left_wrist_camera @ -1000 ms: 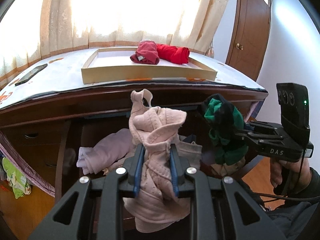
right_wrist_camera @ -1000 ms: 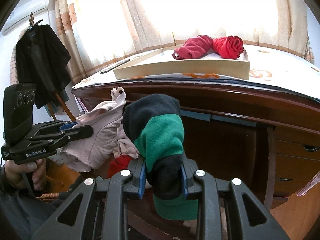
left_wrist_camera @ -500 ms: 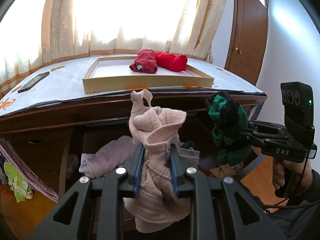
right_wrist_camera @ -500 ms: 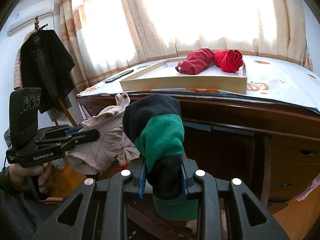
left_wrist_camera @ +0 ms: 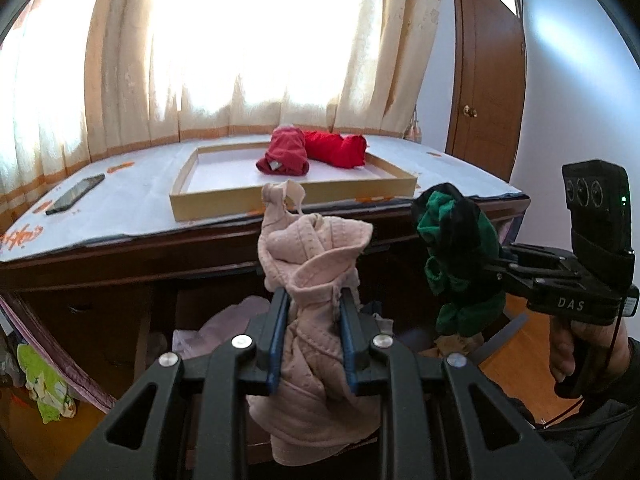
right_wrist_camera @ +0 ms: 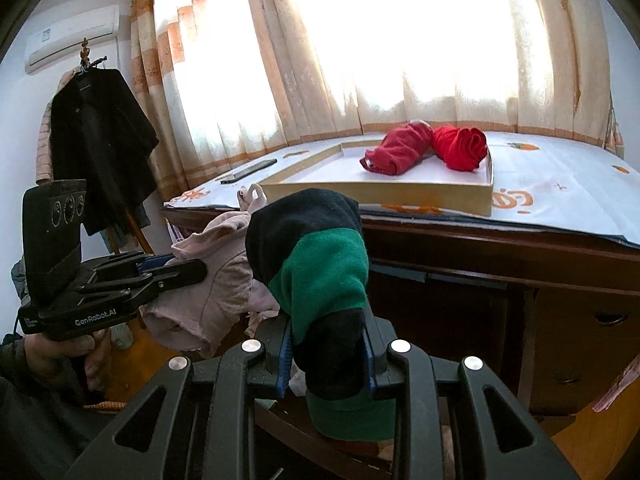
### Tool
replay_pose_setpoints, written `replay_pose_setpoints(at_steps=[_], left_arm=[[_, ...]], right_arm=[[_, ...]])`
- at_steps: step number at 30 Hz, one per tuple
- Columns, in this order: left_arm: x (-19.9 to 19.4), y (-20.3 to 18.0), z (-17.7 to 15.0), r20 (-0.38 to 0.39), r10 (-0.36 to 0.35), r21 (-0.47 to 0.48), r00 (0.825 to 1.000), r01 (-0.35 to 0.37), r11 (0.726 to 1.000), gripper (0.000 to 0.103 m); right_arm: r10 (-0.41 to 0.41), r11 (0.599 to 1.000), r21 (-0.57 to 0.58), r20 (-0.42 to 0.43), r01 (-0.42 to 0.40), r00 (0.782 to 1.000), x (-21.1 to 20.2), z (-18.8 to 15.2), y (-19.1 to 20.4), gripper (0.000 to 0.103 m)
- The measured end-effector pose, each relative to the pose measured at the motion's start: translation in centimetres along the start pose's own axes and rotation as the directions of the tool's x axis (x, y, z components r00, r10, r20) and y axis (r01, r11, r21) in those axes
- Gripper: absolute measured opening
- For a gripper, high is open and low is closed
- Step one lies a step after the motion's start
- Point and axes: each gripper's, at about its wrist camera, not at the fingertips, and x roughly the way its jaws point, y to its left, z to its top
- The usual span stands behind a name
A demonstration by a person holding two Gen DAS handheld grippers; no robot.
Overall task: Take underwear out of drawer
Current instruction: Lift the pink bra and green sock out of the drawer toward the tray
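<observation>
Both jaws are clamped on underwear: the left gripper (left_wrist_camera: 311,336) has the pink bundle (left_wrist_camera: 316,280) at lower centre, the right gripper (right_wrist_camera: 326,354) the green-and-black one (right_wrist_camera: 320,280), both held up in front of the bench (left_wrist_camera: 120,256). Looks like light, floppy cloth, so pinching mid-bundle seems right. Each bundle stands roughly upright, long axis vertical, loose ends drooping below the jaws.

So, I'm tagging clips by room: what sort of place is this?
Probably a bedroom: a dark wooden desk before a curtained window, a black coat hanging by the wall, a wall air conditioner.
</observation>
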Motion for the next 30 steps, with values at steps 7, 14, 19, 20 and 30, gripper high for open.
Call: replay_pose_setpoints(at_steps=[7, 14, 19, 20, 30], left_arm=[[-0.9, -0.3, 0.6, 0.048, 0.009, 0.017, 0.999, -0.01, 1.0, 0.022], [-1.6, -0.4, 0.9, 0.089, 0.032, 0.032, 0.996, -0.035, 0.999, 0.022], [-1.7, -0.1, 1.2, 0.11, 0.049, 0.03, 0.993, -0.053, 0.998, 0.022], [-1.8, 0.0, 1.2, 0.116, 0.052, 0.03, 0.992, -0.056, 0.998, 0.022], [-2.3, 0.4, 1.7, 0.157, 0.08, 0.039, 0.984, -0.088, 0.995, 0.022]], right_arm=[[0.001, 1.0, -0.012, 0.03, -0.001, 1.0, -0.8, 0.5, 0.5, 0.029], [0.009, 1.0, -0.025, 0.061, -0.008, 0.998, -1.4, 0.9, 0.8, 0.029], [0.013, 0.999, -0.038, 0.081, -0.01, 0.997, -1.6, 1.4, 1.0, 0.029], [0.014, 0.999, -0.04, 0.084, -0.011, 0.996, -1.6, 1.5, 1.1, 0.029], [0.037, 0.998, -0.048, 0.107, -0.032, 0.994, -1.7, 2.8, 1.4, 0.029]])
